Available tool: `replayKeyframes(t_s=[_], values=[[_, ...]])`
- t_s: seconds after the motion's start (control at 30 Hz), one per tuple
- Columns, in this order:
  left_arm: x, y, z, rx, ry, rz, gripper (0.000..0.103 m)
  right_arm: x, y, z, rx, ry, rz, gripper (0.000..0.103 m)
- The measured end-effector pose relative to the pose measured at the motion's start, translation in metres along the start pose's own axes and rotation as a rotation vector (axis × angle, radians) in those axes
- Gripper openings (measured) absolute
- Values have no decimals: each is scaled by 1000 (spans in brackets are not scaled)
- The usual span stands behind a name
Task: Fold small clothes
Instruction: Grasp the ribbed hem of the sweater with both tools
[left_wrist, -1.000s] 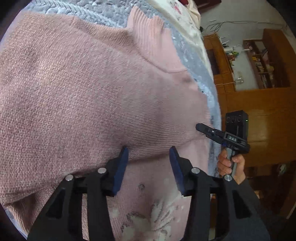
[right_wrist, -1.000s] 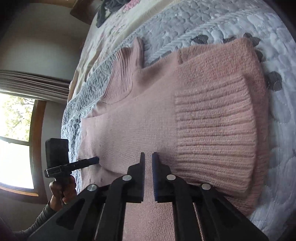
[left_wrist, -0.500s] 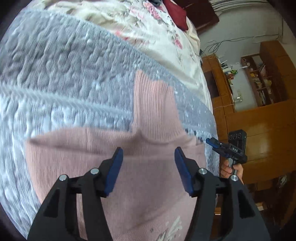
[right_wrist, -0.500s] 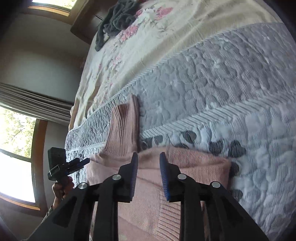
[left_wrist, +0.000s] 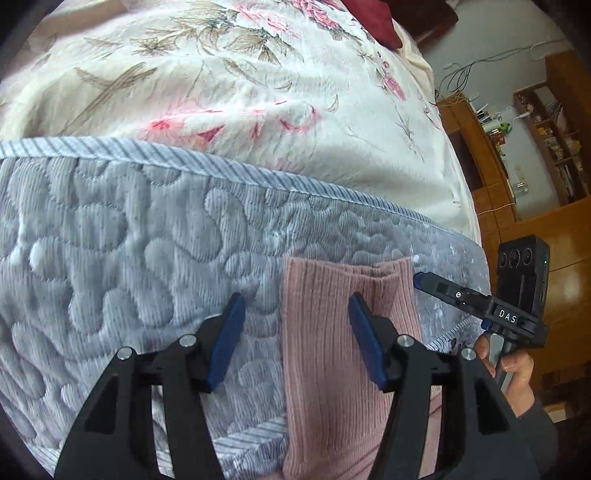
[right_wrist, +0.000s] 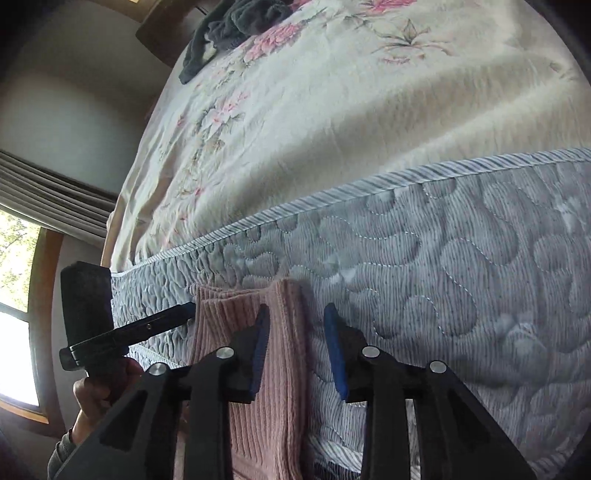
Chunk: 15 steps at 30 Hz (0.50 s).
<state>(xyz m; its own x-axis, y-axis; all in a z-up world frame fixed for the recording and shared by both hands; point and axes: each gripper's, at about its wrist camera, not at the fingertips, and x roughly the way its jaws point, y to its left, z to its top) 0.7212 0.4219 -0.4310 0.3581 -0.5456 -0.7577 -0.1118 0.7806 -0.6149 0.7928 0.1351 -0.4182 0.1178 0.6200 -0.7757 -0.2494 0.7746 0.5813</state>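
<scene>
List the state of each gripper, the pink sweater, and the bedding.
Left gripper: open, holding nothing.
Right gripper: open, holding nothing.
Pink sweater: lying on the quilt, ribbed collar flat.
Grey quilt: spread over the floral sheet.
Dark cloth: crumpled, far end.

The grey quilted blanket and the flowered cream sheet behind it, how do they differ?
The grey quilted blanket is stitched in puffy curved shapes and edged with a striped border; the flowered cream sheet is smoother, printed with pink blossoms and brown leaves. The pink ribbed knit lies on the blanket; a dark cloth lies on the sheet. Both cover the bed.
</scene>
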Motion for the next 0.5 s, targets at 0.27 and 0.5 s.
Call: replayKeyframes(t_s=[0.27,0.5], values=[[8,-12,1,81,-23,82,5,12,6,0,-74,0,-76,11],[-34,-17,-15,78,-141,62,5,-16,12,-9,-104,-52,-87,8]])
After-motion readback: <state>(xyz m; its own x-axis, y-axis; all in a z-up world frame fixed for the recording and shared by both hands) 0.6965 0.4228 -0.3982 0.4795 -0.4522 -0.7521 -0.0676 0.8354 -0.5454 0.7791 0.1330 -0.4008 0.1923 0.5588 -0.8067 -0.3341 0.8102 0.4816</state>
